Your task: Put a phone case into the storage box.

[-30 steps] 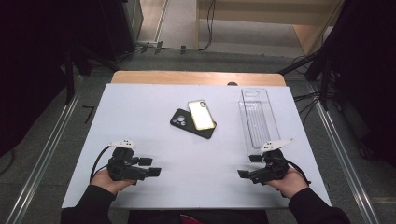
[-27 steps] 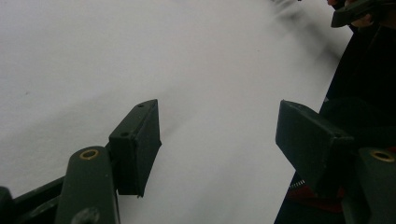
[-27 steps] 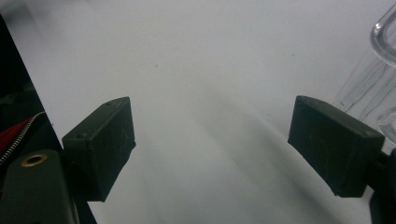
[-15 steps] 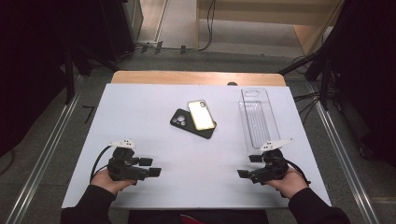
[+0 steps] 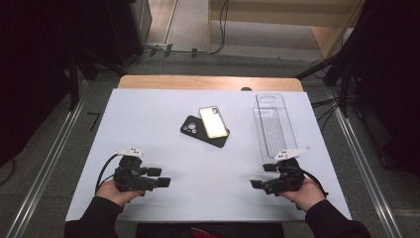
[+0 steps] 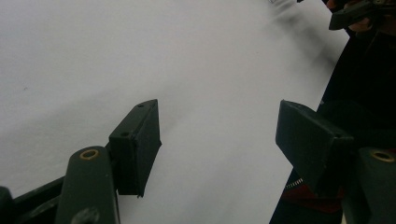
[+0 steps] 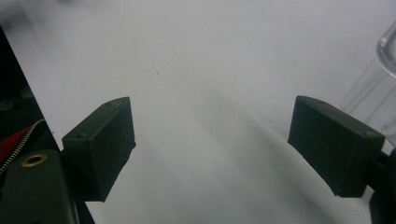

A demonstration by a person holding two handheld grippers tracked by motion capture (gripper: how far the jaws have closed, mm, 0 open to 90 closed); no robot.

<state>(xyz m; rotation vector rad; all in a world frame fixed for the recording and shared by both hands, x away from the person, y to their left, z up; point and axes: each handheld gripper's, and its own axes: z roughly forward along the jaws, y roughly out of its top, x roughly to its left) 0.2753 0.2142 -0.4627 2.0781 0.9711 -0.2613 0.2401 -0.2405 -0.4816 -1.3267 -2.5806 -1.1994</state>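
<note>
In the middle of the white table [image 5: 148, 124] lies a phone [image 5: 213, 122], its pale gold screen up, resting slantwise on top of a black phone case [image 5: 194, 128] whose camera cut-out pokes out at the left. The two touch, the phone overlapping the case's right half. To the right, well apart from them, a clear plastic tray [image 5: 274, 124] stretches lengthwise away from the person, empty as far as I can see.

Both hands rest at the near edge, far from the phone. The left gripper [image 5: 163, 182] lies level, pointing inward toward the table's middle, and its own view shows the jaws spread wide with bare tabletop between them. The right gripper [image 5: 256, 184] mirrors it, pointing inward too, jaws parted and holding nothing; the tray's rounded corner [image 7: 387, 46] peeks in at the edge of its view.

From where I stand, the work looks set on phone and case, with nothing begun. I'd judge the clean way in is one gripper pinning the case by its free left end while the other takes the phone by its long edges, not the glass face. The phone sits skewed, so the jaws should turn to match its angle before closing. Slow closing matters; a slick phone could squirt sideways off the case.
</note>
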